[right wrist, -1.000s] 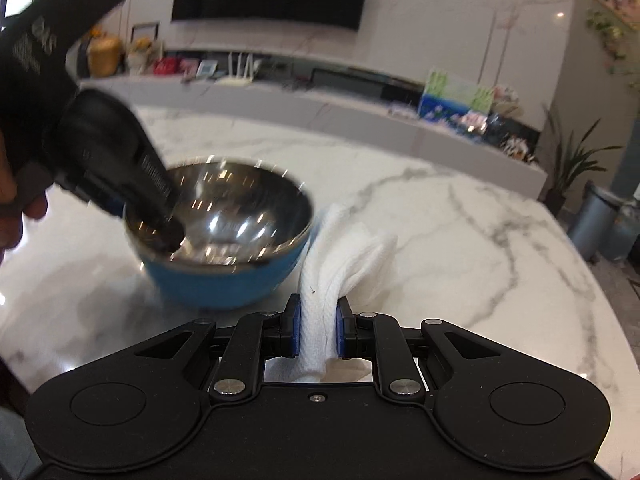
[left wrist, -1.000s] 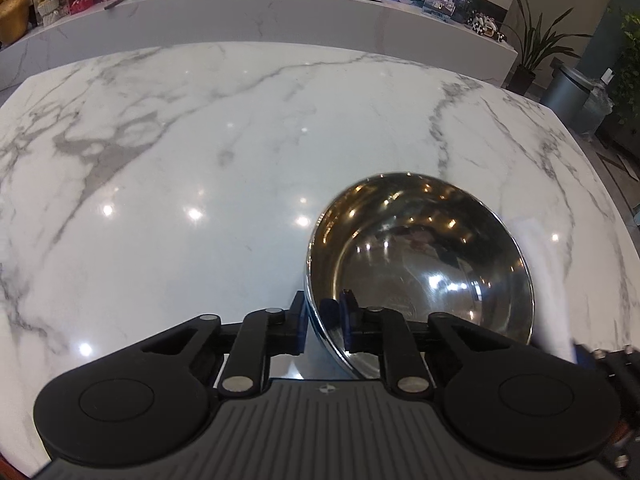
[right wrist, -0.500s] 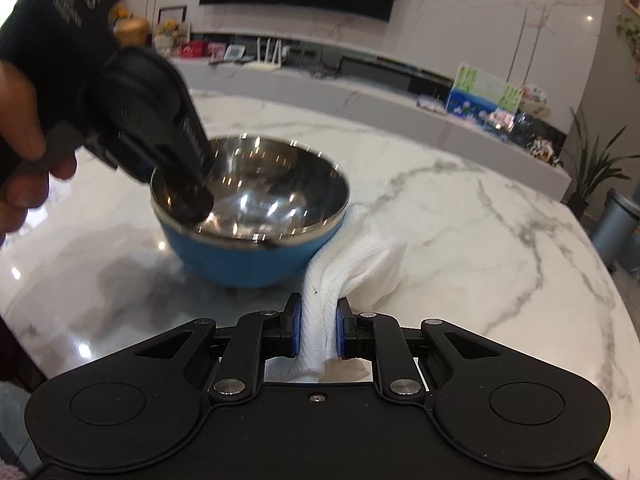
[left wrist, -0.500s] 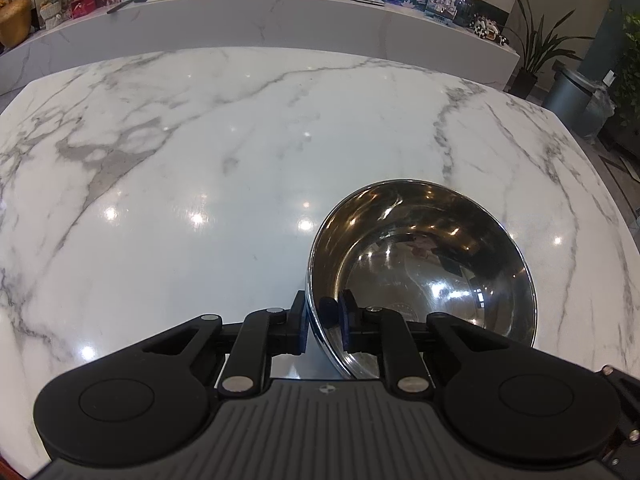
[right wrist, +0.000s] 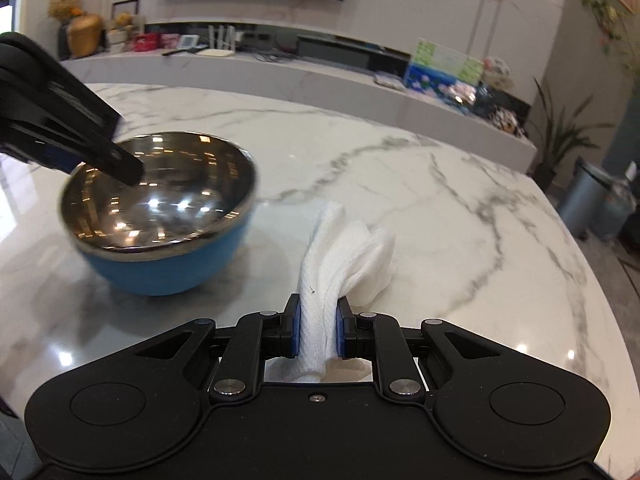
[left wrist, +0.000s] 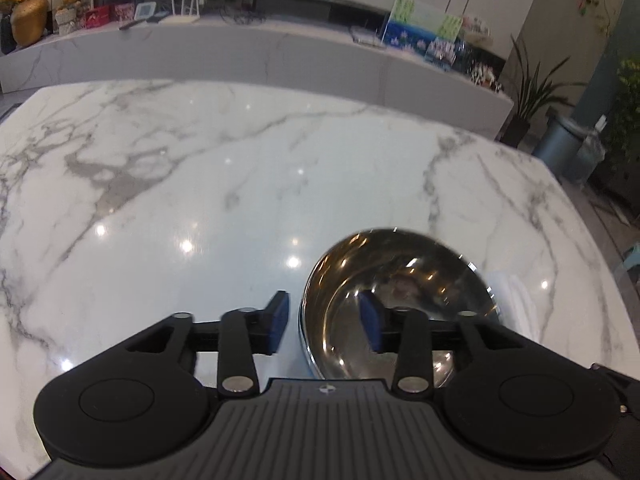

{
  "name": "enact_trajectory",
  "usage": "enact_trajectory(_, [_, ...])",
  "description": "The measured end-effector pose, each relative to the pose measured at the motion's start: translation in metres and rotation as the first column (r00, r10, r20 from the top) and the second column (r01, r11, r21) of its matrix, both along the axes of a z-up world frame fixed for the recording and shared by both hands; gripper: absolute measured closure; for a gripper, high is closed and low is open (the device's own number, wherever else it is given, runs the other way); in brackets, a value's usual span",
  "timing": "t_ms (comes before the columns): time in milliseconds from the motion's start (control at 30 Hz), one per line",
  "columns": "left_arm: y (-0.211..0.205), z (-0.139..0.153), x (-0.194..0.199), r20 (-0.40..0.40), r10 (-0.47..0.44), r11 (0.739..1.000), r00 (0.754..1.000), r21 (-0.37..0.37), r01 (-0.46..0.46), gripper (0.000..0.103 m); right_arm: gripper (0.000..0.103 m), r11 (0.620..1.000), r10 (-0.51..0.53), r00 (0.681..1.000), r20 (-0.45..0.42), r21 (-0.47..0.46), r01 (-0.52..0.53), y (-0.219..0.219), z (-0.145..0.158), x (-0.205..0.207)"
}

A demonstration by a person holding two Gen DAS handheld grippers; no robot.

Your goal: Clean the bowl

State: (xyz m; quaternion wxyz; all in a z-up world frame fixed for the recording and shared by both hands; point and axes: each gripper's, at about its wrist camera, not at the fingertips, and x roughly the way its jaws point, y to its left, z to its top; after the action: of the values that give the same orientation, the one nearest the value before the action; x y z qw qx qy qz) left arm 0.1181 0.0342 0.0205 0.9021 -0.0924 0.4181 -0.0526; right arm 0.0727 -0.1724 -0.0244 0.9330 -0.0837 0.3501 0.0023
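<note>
Released since the earlier frame: left gripper [left wrist: 324,322] now has its blue pads spread, one outside and one inside the near rim of the steel bowl [left wrist: 396,284] (blue outer shell), neither clearly touching it. Bowl sits upright on the marble table [left wrist: 200,184]. Right gripper [right wrist: 319,330] pinches a folded white paper towel [right wrist: 344,248], just beside the bowl, apart from it.
</note>
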Motion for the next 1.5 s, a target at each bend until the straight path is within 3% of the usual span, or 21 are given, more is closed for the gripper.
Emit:
enact_trajectory(400, [0.000,-0.002,-0.010,-0.023,0.000,1.000,1.000,-0.025,0.000,0.055,0.086,0.989,-0.050,0.996,-0.068,0.133,0.059,-0.020,-0.010,0.003])
enact_trajectory(500, [0.001,-0.002,-0.014,-0.016,0.012,0.999,1.000,-0.033,-0.012,0.047,0.079,0.981,-0.057,0.996,-0.071,0.179,0.069,-0.026,-0.010,0.002])
enact_trajectory(600, [0.002,0.002,-0.018,0.018,0.022,0.999,1.000,-0.028,-0.022,0.040,0.058,0.978,-0.072,0.994,-0.084,0.188,0.087,-0.028,-0.010,0.000])
enact_trajectory(700, [0.002,0.011,-0.023,0.059,0.021,0.999,0.998,-0.026,-0.020,0.036,0.056,0.975,-0.093,0.993,-0.078,0.196,0.106,-0.030,-0.007,-0.006])
enact_trajectory(833, [0.004,0.018,-0.031,0.109,0.039,0.999,0.993,-0.022,-0.037,0.030,0.051,0.971,-0.131,0.991,-0.019,0.198,0.132,-0.031,0.006,-0.015])
enact_trajectory(933, [0.002,0.022,-0.039,0.157,0.036,0.999,0.987,0.015,-0.039,0.030,0.037,0.968,-0.142,0.989,0.041,0.216,0.130,-0.031,0.020,-0.024])
enact_trajectory(1067, [-0.003,0.027,-0.054,0.240,0.023,0.996,0.970,0.083,-0.044,0.029,0.036,0.970,-0.111,0.991,0.080,0.224,0.091,-0.023,0.036,-0.032])
enact_trajectory(1200, [-0.003,0.024,-0.063,0.254,0.029,0.994,0.967,0.099,-0.056,0.029,0.036,0.976,-0.095,0.988,0.124,0.204,0.069,-0.014,0.047,-0.043])
enact_trajectory(1267, [-0.002,0.020,-0.068,0.249,0.038,0.991,0.968,0.118,-0.070,0.029,0.030,0.976,-0.099,0.984,0.147,0.206,0.067,-0.012,0.051,-0.048])
enact_trajectory(1333, [-0.002,0.016,-0.074,0.257,0.061,0.983,0.964,0.151,-0.103,0.019,0.029,0.975,-0.105,0.978,0.181,0.213,0.065,-0.010,0.056,-0.055])
enact_trajectory(1400, [-0.002,0.014,-0.079,0.274,0.077,0.976,0.959,0.174,-0.128,0.017,0.029,0.976,-0.104,0.973,0.205,0.209,0.060,-0.008,0.058,-0.061])
enact_trajectory(1500, [-0.006,0.013,-0.084,0.298,0.078,0.967,0.951,0.208,-0.144,0.017,0.018,0.979,-0.087,0.973,0.213,0.200,0.043,-0.004,0.057,-0.065])
